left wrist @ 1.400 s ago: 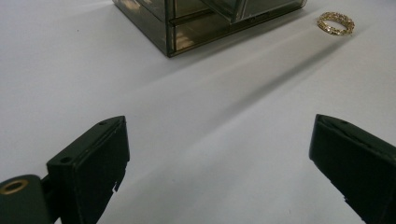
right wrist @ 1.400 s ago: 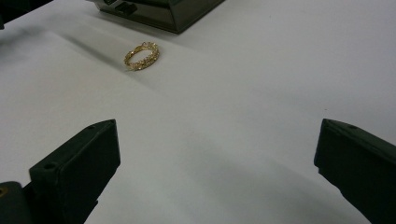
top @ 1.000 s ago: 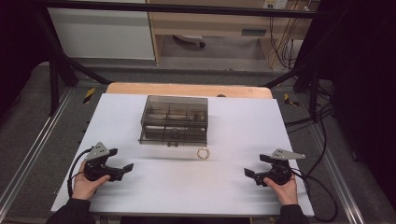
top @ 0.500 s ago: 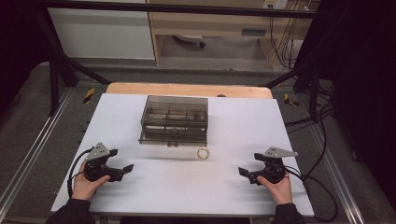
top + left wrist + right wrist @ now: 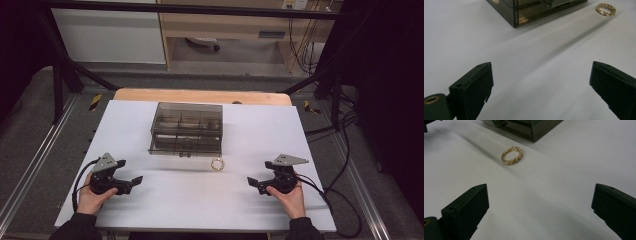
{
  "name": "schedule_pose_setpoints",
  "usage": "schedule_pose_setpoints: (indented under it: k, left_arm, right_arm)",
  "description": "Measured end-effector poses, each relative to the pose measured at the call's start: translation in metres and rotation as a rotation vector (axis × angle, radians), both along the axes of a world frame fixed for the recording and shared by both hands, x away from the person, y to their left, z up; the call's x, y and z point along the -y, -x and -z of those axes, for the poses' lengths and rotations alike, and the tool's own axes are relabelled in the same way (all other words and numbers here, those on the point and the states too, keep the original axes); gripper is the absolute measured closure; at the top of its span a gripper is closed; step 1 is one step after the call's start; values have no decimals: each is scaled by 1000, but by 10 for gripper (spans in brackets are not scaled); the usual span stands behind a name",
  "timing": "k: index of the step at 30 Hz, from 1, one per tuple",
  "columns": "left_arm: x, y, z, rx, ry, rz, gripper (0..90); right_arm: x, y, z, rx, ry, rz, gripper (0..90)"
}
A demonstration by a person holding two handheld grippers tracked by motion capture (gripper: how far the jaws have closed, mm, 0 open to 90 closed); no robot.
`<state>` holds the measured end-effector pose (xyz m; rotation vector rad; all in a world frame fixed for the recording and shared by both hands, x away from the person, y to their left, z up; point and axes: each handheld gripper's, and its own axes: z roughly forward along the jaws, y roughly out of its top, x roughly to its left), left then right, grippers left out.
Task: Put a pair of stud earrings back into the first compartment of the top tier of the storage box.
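A small gold bracelet lies on the white table, just in front of a smoky transparent drawer box. In the right gripper view the bracelet lies ahead and left of centre, well beyond the wide-apart jaws. My right gripper is open, held low to the bracelet's right. My left gripper is open too, at the table's left front. From the left gripper view the bracelet sits far off at the upper right, with the box's corner ahead.
A wooden strip runs along the table's far edge. Metal rails flank the table on both sides. Black cables trail off the right gripper over the table's right edge.
My right gripper has moved a little left and forward toward the bracelet. The left gripper has stayed put.
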<state>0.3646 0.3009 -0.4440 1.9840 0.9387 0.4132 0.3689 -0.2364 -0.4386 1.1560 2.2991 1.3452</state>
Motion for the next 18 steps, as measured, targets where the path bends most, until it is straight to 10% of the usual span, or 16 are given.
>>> schedule_pose_setpoints:
  k: [18]
  left_arm:
    - [-1,0,0,2,2,-6,47]
  right_arm:
    - [-36,-17,-3,-7,43,8,65]
